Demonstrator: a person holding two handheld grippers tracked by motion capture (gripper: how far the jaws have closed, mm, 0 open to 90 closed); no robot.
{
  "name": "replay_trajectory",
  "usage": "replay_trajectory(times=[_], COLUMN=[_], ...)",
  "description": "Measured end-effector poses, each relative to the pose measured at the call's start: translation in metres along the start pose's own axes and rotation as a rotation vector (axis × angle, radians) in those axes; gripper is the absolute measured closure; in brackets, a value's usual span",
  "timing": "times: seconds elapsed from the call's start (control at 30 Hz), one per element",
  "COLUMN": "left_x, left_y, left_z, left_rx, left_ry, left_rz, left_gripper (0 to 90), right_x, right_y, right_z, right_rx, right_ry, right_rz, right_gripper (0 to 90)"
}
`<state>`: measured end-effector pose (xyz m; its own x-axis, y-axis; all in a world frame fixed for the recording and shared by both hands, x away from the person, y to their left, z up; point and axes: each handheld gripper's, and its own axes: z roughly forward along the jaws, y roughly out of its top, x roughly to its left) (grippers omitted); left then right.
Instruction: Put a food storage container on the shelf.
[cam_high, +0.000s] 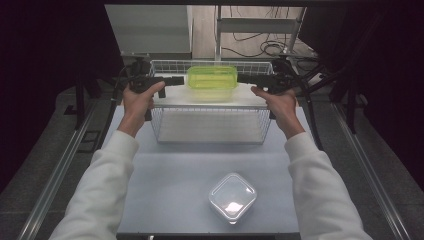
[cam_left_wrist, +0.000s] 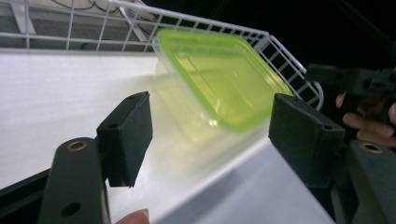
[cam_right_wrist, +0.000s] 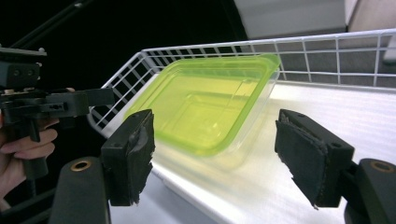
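A clear box with a yellow-green lid (cam_high: 212, 80) sits on the white shelf (cam_high: 175, 98) at the back of a wire basket (cam_high: 210, 125). My left gripper (cam_high: 181, 80) points at the box's left end from a short way off. Its jaws are open in the left gripper view, with the box (cam_left_wrist: 219, 79) beyond the open left gripper (cam_left_wrist: 215, 133). My right gripper (cam_high: 241, 78) points at the box's right end. It too is open, and the box (cam_right_wrist: 205, 107) lies just past the right gripper (cam_right_wrist: 217, 156), touching neither pad.
A clear square container with its lid on (cam_high: 232, 196) rests near the front edge of the white table (cam_high: 170, 170). The basket's wire walls (cam_left_wrist: 280, 51) rise behind and beside the box. Dark rails and cables run along both sides.
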<state>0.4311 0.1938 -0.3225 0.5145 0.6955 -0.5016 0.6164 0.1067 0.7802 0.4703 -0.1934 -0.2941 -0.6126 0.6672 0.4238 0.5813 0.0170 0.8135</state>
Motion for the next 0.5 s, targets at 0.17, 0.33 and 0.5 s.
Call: replay_trajectory(times=[0.17,0.33,0.5], left_x=[-0.012,-0.020,-0.023], left_y=[-0.026,-0.059,-0.095], left_z=[-0.021,-0.036,-0.042], left_rx=[0.006,0.025,0.059], left_ry=[-0.016,-0.044,-0.054], left_rz=[0.065,0.078,0.086], left_gripper=[28.7,28.5,28.0], right_x=[0.005,0.003,-0.005], right_y=[-0.019,-0.042,-0.074], right_z=[-0.025,-0.046,-0.061], right_rx=[0.022,0.067,0.101], right_ry=[-0.013,-0.027,0.006], right_rz=[-0.086,-0.148,-0.152], right_gripper=[26.6,26.2,26.3])
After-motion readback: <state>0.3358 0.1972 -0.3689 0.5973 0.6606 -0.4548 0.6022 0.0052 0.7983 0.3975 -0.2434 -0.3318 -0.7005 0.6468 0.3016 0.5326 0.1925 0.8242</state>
